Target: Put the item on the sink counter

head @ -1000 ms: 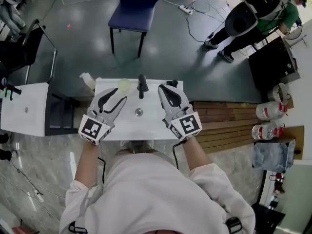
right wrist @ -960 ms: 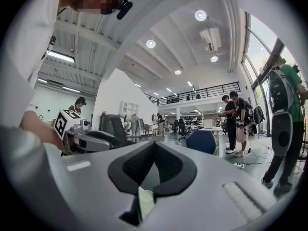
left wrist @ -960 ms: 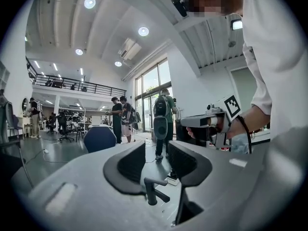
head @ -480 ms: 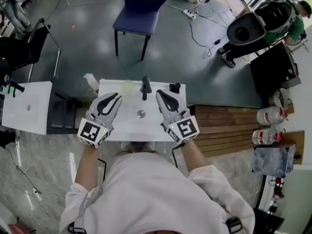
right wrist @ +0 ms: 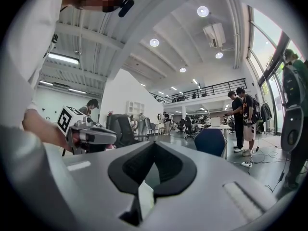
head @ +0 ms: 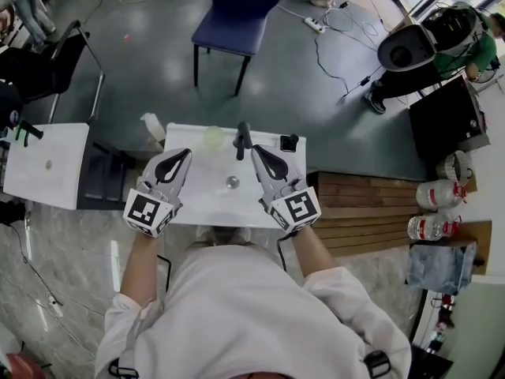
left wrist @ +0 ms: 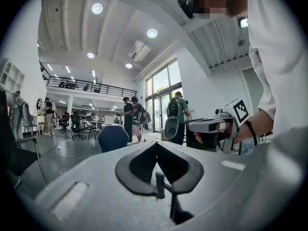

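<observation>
A white sink counter (head: pixel 197 204) stands below me, with a black faucet (head: pixel 243 137) at its back and a drain (head: pixel 232 182) in the basin. A pale yellow round item (head: pixel 214 138) rests on the counter left of the faucet. A small black object (head: pixel 289 142) sits at the back right corner. My left gripper (head: pixel 185 154) hovers over the counter's left side, shut and empty, a little short of the yellow item. My right gripper (head: pixel 256 151) is over the right side, shut with nothing in it. The tips meet in the left gripper view (left wrist: pixel 155 143) and in the right gripper view (right wrist: pixel 154 143).
A blue chair (head: pixel 241 6) stands behind the counter. A second white unit (head: pixel 47 164) is at the left, with a white bottle (head: pixel 152 126) between it and the counter. Wooden boards (head: pixel 363 204) and water jugs (head: pixel 434 227) lie right. A person with a backpack (head: pixel 426 42) stands far right.
The left gripper's jaws have gone from open to shut with nothing between them. Both grippers have drawn back slightly from the faucet; the yellow item stays on the counter.
</observation>
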Demonstrator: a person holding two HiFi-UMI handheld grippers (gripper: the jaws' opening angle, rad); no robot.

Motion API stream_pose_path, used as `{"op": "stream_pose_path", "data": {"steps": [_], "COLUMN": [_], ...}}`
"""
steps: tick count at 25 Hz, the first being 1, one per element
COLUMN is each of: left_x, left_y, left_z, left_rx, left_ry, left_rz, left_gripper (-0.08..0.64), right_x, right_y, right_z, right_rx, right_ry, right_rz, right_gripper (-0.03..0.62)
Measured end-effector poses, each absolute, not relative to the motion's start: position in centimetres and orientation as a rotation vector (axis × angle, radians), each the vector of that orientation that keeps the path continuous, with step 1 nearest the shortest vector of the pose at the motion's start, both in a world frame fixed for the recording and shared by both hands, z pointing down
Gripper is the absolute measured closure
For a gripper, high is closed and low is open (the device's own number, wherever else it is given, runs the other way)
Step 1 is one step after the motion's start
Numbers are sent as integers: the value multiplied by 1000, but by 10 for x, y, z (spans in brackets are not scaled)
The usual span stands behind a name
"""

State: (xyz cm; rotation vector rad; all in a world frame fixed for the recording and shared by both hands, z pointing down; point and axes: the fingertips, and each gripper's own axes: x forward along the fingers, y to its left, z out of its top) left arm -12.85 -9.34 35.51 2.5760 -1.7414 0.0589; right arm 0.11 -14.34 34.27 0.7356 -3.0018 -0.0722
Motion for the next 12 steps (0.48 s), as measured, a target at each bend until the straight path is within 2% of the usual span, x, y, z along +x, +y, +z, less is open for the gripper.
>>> {"op": "stream_pose_path", "data": {"steps": [12], "left_x": [-135], "left_y": [-93], "left_z": [357], "left_rx": [2560], "left_ry": [-1769], "left_rz": [71], "left_gripper": [557], "right_x": [-1], "right_y": [-142], "right_z": [347], "right_rx": [716], "right_ry": [-2991], "right_rz": [-71], "right_gripper": [589]}}
